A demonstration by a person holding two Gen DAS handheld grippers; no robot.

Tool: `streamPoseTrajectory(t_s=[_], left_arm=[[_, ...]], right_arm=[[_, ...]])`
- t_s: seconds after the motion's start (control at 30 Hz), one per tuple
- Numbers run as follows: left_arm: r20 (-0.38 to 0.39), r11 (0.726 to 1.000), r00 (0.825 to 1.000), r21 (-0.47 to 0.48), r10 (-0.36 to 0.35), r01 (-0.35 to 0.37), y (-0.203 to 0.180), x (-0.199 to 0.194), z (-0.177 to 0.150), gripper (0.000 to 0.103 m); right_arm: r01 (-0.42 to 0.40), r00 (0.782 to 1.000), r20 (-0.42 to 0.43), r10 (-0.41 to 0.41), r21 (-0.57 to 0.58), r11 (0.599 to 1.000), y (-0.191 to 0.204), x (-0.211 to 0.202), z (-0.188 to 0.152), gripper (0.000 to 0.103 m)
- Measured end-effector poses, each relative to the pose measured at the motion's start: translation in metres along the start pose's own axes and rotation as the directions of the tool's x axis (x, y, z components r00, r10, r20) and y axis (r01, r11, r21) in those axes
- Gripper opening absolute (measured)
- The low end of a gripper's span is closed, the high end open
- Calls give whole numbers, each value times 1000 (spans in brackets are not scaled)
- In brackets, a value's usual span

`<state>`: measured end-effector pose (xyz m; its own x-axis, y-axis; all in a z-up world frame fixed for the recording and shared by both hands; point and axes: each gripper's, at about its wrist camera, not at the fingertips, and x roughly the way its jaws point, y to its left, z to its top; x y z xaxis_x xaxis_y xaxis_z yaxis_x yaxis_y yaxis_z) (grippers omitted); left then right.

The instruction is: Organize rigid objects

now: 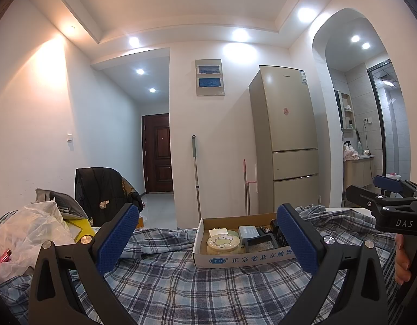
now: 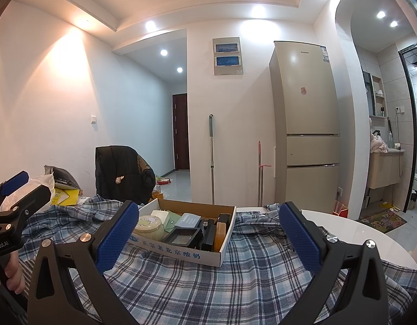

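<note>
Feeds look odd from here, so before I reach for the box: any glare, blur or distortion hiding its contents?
Left wrist view: the cardboard box is sharp, but the left gripper finger hides its right end. Right wrist view: the whole box is visible and sharp between the open fingers of the right gripper. Both views: fisheye bends the walls, ceiling lights bloom, and no glare reaches the box.

Home, small apartment living/dining area. Tall gold three-door fridge point(image 2: 307, 124) against white wall, breaker panel point(image 2: 226, 56) mounted beside it. Mop handle point(image 2: 211, 159) and a pink-handled tool point(image 2: 259, 173) lean on wall. Dark wood entry door point(image 1: 157, 153) at end of a hallway. Arched opening on right leads to tiled bathroom with vanity point(image 2: 385, 169) and patterned mat point(image 2: 383, 219). Jacket over chair point(image 2: 121, 174), recessed ceiling spotlights, round white surface point(image 2: 351, 233) under a plaid cloth point(image 2: 208, 287).
</note>
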<state>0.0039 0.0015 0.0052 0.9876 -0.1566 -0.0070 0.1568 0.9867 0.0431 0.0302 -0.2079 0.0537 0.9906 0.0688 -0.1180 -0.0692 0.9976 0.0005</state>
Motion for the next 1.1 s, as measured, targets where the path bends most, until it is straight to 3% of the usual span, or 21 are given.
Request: streamPoseTrajectory(t_s=[1.1], left_arm=[[8,1000,1000,12,-2,2,0,0,1,103]], right_arm=[[0,1000,0,0,-3,1000,1,0,0,103]])
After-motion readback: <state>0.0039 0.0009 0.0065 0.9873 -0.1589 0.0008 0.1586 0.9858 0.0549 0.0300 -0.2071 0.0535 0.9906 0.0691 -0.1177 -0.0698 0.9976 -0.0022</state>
